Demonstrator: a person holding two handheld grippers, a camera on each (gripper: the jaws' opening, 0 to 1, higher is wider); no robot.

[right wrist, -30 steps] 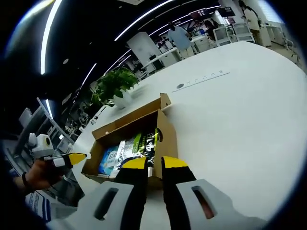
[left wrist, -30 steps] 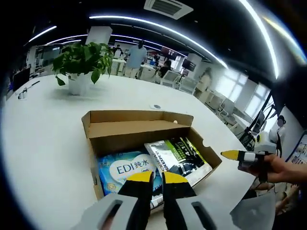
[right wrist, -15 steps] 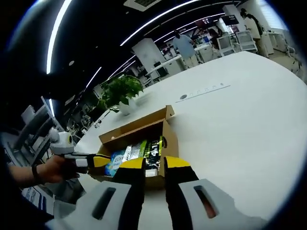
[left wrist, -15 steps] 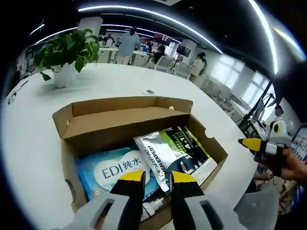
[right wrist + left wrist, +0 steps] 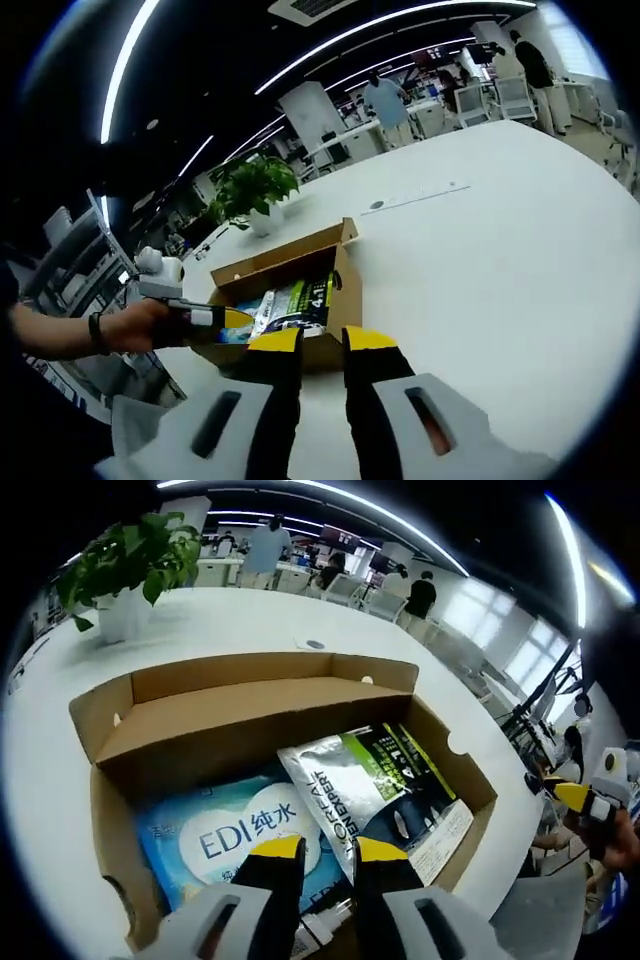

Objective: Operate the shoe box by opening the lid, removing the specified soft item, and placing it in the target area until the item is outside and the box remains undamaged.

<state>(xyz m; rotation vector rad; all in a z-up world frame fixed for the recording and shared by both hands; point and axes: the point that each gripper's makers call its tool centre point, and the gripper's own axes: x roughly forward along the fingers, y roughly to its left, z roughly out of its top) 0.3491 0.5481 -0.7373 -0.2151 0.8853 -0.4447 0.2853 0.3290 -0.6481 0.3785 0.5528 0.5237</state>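
Left gripper view: shoe box (image 5: 250, 715) on the white tabletop (image 5: 230, 630) is seen lid-open; removal step judged in hand. Left claw (image 5: 318, 848), slightly parted and empty, is poised over a blue wipes pack (image 5: 215, 830), left of a silver pouch (image 5: 350, 780). A descent and wider opening is called for.

Right gripper view: right claw (image 5: 318, 340), barely parted and empty, is held near the box's near right side.

"EDI 纯水" on blue pack (image 5: 235, 830), "L'OREAL MEN EXPERT" on silver pouch (image 5: 345, 785)
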